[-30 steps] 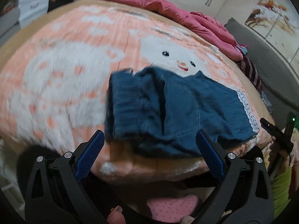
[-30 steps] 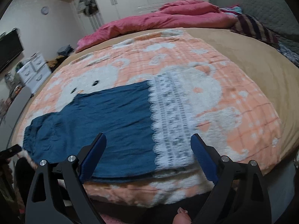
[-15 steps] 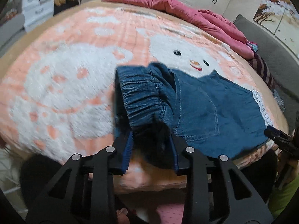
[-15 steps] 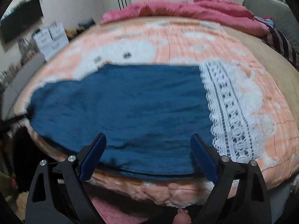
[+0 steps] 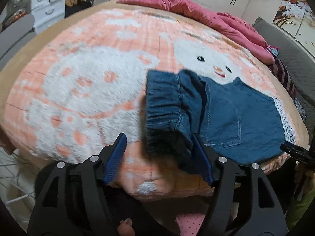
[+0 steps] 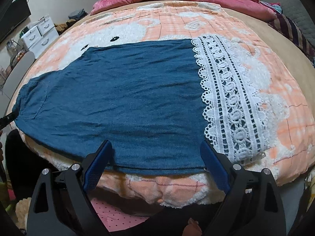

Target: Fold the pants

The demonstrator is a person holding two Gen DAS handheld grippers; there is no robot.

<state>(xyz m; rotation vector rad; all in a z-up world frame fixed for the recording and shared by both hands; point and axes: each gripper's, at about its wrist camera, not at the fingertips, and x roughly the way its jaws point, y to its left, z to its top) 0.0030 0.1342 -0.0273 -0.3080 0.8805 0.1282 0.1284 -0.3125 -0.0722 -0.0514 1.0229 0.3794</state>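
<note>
Blue denim pants with a white lace hem lie flat near the front edge of the bed. In the left wrist view the elastic waistband end is bunched and raised, with the pocket side flat beyond it. My left gripper is open; the bunched waist cloth sits against its right finger. My right gripper is open and empty, its fingers over the pants' near edge, left of the lace.
The bed carries an orange and white fleece blanket with a bear pattern. A pink quilt lies along the far side. White drawers stand to the far left. Striped clothes lie at the right.
My left gripper was shut on the waistband half a second ago and has opened, leaving the waist cloth bunched. My right gripper moved closer over the pants and stayed open.
</note>
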